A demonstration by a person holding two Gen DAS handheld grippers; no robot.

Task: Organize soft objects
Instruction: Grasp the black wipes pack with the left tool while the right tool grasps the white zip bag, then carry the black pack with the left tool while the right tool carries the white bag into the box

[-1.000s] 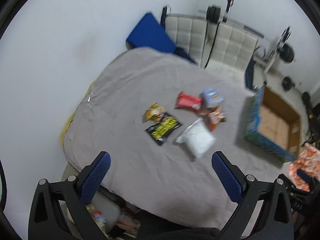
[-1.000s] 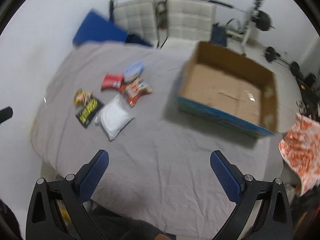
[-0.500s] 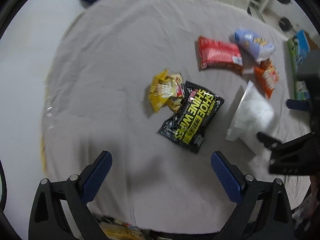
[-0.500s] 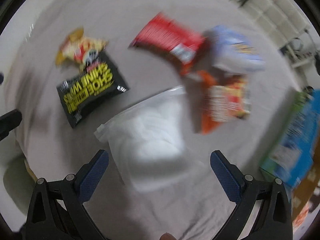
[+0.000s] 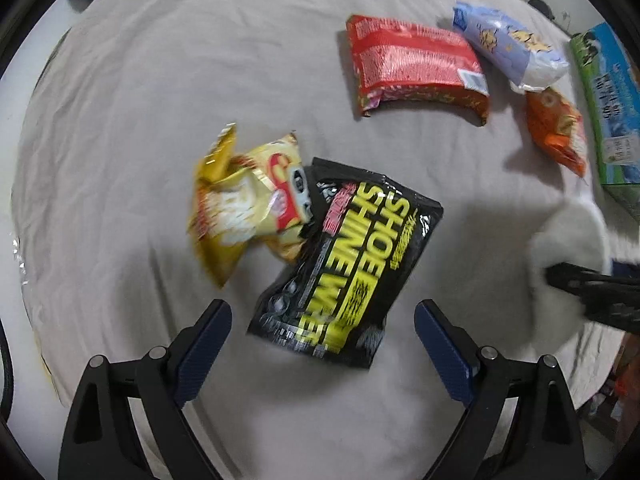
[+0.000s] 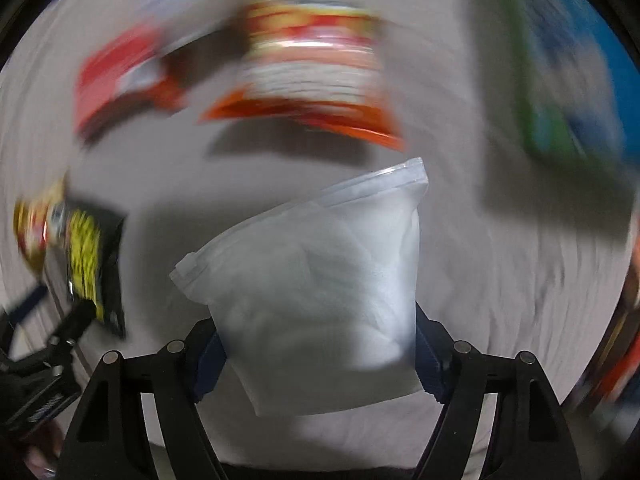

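My right gripper (image 6: 316, 348) is shut on a white zip bag (image 6: 316, 284) and holds it just above the grey bedsheet (image 6: 500, 264); the same bag (image 5: 568, 240) shows at the right of the left wrist view. My left gripper (image 5: 324, 332) is open, low over a black and yellow shoe-wipes pack (image 5: 348, 260). A yellow snack bag (image 5: 244, 204) lies against that pack's left side. A red packet (image 5: 416, 64), a pale blue packet (image 5: 508, 48) and an orange packet (image 5: 556, 128) lie farther back.
A blue and green cardboard box (image 5: 608, 104) stands at the right edge of the bed. The bed's left edge (image 5: 24, 248) drops off close by. The right wrist view is blurred by motion.
Both grippers have come down close to the bed. My right gripper has closed on the white zip bag and lifted it. My left gripper has moved in over the black pack.
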